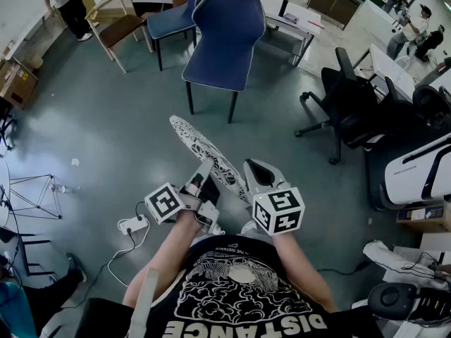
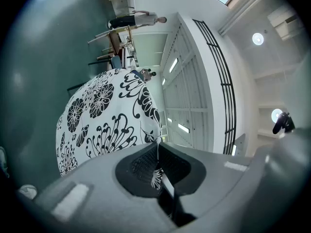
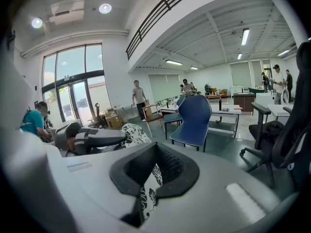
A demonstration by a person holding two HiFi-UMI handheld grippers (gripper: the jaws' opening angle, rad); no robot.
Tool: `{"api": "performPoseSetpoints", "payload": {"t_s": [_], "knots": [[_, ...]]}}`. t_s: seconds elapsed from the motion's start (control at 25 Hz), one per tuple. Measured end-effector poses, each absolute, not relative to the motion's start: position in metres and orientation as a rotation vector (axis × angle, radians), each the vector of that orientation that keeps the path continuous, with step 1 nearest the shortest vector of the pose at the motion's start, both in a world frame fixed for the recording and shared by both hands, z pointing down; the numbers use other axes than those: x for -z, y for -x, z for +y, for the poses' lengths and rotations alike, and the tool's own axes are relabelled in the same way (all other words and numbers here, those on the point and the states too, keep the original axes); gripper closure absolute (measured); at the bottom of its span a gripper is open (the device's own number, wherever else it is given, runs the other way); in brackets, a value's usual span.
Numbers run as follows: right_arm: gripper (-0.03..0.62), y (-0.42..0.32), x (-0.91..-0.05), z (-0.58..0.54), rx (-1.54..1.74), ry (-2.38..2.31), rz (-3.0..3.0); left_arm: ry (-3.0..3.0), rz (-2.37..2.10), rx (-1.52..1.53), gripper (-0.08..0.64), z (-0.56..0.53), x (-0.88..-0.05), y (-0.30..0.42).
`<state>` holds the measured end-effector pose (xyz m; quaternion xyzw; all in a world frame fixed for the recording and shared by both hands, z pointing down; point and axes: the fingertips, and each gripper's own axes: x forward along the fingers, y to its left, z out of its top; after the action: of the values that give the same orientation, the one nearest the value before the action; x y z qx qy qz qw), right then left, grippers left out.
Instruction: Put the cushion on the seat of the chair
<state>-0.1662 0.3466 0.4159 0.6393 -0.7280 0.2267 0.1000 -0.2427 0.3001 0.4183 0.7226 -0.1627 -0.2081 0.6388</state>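
A white cushion [image 1: 204, 153] with a black flower print hangs edge-on in front of me, held at its near edge by both grippers. My left gripper [image 1: 203, 183] is shut on that edge, and the cushion [image 2: 104, 113] fills its view. My right gripper [image 1: 255, 180] is shut on the cushion [image 3: 147, 192] too, a strip of printed cloth pinched between its jaws. The blue chair [image 1: 224, 37] stands ahead on the grey floor with its seat bare. It also shows in the right gripper view as the blue chair [image 3: 193, 118], past the left gripper [image 3: 92, 138].
A black office chair [image 1: 347, 97] stands to the right. A second blue chair [image 1: 173, 16], a wooden chair [image 1: 116, 28] and a white table [image 1: 292, 16] are behind the target chair. A power strip [image 1: 132, 224] and cable lie on the floor at my left. People stand at the room's edges.
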Motion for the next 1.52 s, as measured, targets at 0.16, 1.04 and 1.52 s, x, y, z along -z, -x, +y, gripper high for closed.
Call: {"api": "performPoseSetpoints", "payload": {"t_s": [0.16, 1.04, 1.52], "knots": [[0.595, 0.172, -0.420, 0.345, -0.664, -1.896, -2.151, -1.640, -0.358, 0.477, 0.551, 0.298, -0.421, 0.243], [0.594, 0.128, -0.438, 0.277, -0.733, -1.816, -2.231, -1.591, -0.476, 0.489, 0.551, 0.238, -0.446, 0.216], [0.594, 0.046, -0.444, 0.209, -0.776, -1.731, -2.316, -1.601, -0.604, 0.519, 0.551, 0.172, -0.449, 0.147]]}}
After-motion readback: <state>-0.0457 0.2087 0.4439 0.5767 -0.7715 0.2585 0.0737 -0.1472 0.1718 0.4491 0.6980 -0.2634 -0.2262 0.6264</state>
